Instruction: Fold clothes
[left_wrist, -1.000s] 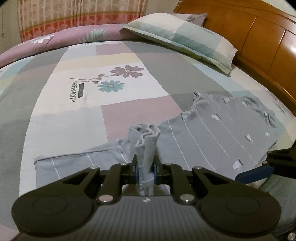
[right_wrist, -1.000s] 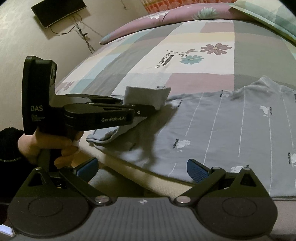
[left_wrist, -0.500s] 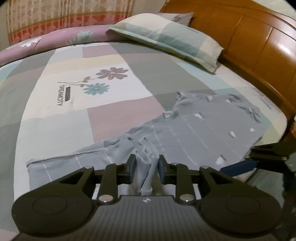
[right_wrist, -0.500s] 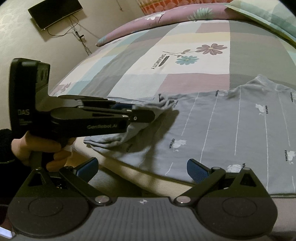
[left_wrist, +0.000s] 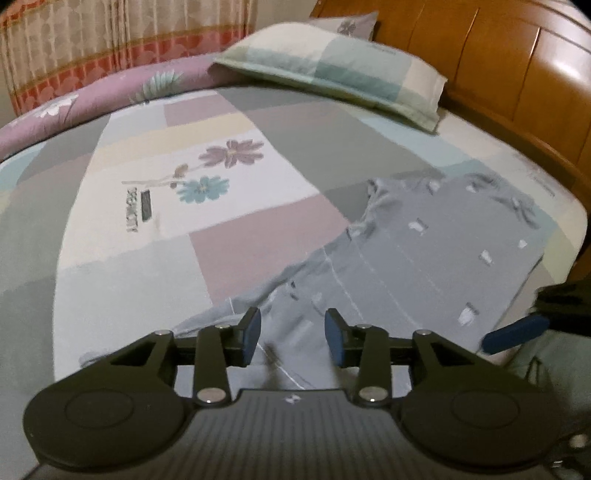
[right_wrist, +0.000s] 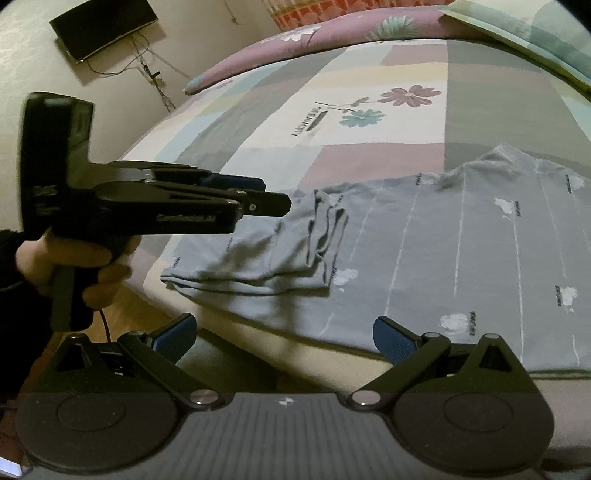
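A grey shirt with thin white stripes and small white prints lies flat on the bed near its front edge. Its sleeve lies folded in over the body at the left. My left gripper hovers just above that sleeve; its jaws are opening and no cloth is between the blue pads. My right gripper stands wide open at the bed's front edge, below the shirt's hem, with nothing between its fingers. One blue fingertip of the right gripper shows in the left wrist view.
The patchwork bedspread with a flower print covers the bed. A pillow lies at the wooden headboard. A rolled purple quilt lies along the far side. A person's hand holds the left gripper. A TV hangs on the wall.
The left gripper held the bunched sleeve raised, lowered it onto the shirt, then let go as its jaws spread. The sleeve now lies flat. The right gripper stayed put.
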